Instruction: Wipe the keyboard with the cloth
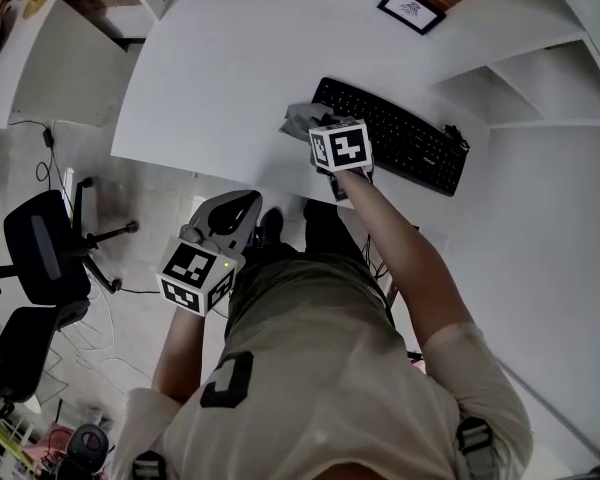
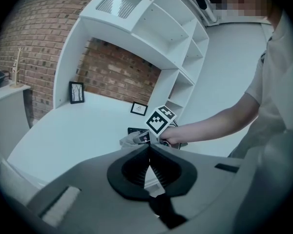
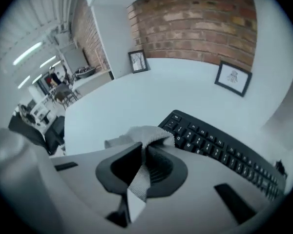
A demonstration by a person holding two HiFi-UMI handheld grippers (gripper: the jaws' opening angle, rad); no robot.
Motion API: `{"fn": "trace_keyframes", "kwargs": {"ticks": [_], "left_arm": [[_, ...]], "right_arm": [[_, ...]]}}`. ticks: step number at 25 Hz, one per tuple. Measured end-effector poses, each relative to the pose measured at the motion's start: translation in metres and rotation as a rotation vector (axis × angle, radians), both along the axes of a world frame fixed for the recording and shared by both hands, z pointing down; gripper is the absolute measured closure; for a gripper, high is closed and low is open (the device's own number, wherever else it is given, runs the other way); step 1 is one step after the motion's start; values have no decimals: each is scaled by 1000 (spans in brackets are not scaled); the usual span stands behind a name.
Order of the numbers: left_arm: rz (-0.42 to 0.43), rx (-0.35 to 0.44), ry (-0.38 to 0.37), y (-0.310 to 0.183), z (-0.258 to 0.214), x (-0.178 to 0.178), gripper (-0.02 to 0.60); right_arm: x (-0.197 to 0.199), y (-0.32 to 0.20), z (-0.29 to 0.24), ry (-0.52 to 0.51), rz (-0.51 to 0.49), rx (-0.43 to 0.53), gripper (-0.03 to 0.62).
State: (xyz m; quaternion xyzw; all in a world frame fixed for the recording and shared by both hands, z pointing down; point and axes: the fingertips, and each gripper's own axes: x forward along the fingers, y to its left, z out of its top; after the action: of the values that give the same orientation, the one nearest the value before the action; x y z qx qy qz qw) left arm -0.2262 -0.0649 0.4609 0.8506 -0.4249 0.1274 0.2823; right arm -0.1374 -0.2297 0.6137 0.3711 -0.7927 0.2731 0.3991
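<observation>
Right tool point(image 3: 143, 149) clamped on cloth point(image 3: 147, 133), cloth at keyboard's point(image 3: 219, 150) left end

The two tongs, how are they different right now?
The right tongs pinch a grey cloth, while the left tongs are closed on nothing. The right tongs reach over the white desk, by the end of the black keyboard. The left tongs are held off the desk, close to the person's body. Both are grey and shut.
</observation>
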Motion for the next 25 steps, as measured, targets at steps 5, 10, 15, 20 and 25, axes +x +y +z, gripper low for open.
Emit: {"fn": "trace_keyframes", "kwargs": {"ticks": [5,10,15,20,25], "left_arm": [[-31,-18,16,17,5,-9,578],[-22,-13,18,31,3,-11,578],[-7,-5,7,44,-3,-9,578],[-16,1,-9,46,-9,-5,578],[-16,1,-20,43,-14,10,577]], "right_arm": [[-5,4,3,194,-230,147,580],[-8,5,4,279,-301,226,580],[-3,7,5,315,-319,249,580],[-2,6,6,326,-356,290,580],[5,9,4,303,-354,315,580]]}}
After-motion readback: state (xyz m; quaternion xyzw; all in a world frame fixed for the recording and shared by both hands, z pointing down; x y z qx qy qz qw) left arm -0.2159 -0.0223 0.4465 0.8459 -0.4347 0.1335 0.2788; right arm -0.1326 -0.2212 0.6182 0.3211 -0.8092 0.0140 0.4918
